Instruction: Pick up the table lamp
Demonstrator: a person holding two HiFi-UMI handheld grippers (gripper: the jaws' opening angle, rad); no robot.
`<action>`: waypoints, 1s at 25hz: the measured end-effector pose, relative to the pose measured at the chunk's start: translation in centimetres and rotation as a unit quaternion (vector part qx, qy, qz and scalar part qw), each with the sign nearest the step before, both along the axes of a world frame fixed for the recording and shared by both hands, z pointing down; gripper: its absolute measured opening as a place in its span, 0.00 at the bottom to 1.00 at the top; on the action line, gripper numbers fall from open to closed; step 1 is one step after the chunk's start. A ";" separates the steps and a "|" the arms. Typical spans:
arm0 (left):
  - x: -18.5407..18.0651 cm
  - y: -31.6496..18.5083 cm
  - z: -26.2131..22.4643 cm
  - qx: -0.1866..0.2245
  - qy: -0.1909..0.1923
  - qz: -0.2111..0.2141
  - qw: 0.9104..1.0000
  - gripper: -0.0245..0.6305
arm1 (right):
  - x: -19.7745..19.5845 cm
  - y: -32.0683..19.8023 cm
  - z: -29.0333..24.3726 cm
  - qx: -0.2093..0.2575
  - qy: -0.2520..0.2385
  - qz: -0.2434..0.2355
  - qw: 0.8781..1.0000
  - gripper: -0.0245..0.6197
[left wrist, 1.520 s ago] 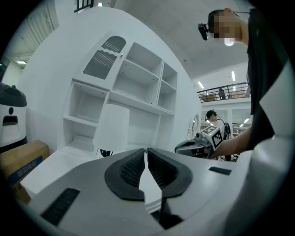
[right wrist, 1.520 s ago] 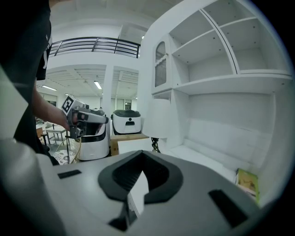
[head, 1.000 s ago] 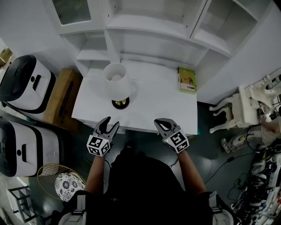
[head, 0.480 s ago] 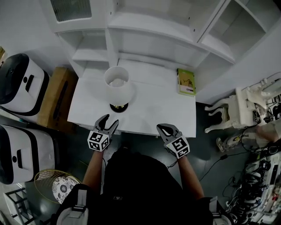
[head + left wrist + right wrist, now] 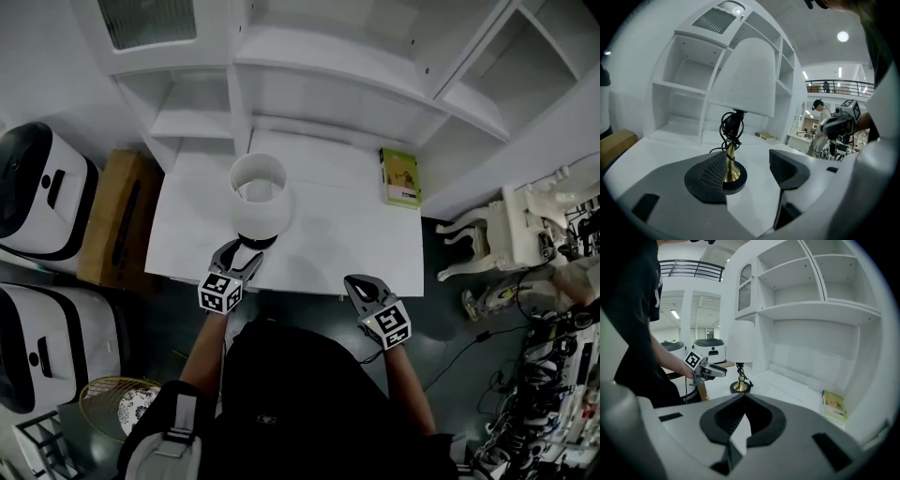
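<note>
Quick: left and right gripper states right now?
Left gripper: open, jaws opening, nothing gripped; the table lamp stands just beyond the tips.
Right gripper: shut, empty.

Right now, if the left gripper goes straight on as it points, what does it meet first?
The table lamp: its brass stem and dark base stand just ahead of the left gripper, nearer its left jaw. Jaws are opening, nothing between them yet; depth unclear.
</note>
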State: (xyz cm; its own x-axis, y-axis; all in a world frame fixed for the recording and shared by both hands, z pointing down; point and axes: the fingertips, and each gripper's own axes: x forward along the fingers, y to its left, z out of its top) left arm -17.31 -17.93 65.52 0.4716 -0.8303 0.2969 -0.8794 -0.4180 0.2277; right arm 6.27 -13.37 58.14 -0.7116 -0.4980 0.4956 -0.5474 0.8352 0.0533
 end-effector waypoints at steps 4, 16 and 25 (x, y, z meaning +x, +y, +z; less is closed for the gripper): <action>-0.6 -1.5 0.9 -0.005 -0.001 0.013 1.000 0.46 | -0.2 0.2 0.6 -0.005 0.003 0.017 1.000 0.05; 0.1 -6.5 2.6 0.004 -0.023 0.025 0.999 0.49 | 1.4 1.0 1.7 0.003 0.019 0.084 0.996 0.05; 1.4 -9.1 2.8 0.011 -0.019 0.044 0.999 0.49 | 2.1 1.6 1.7 0.009 0.041 0.105 0.994 0.05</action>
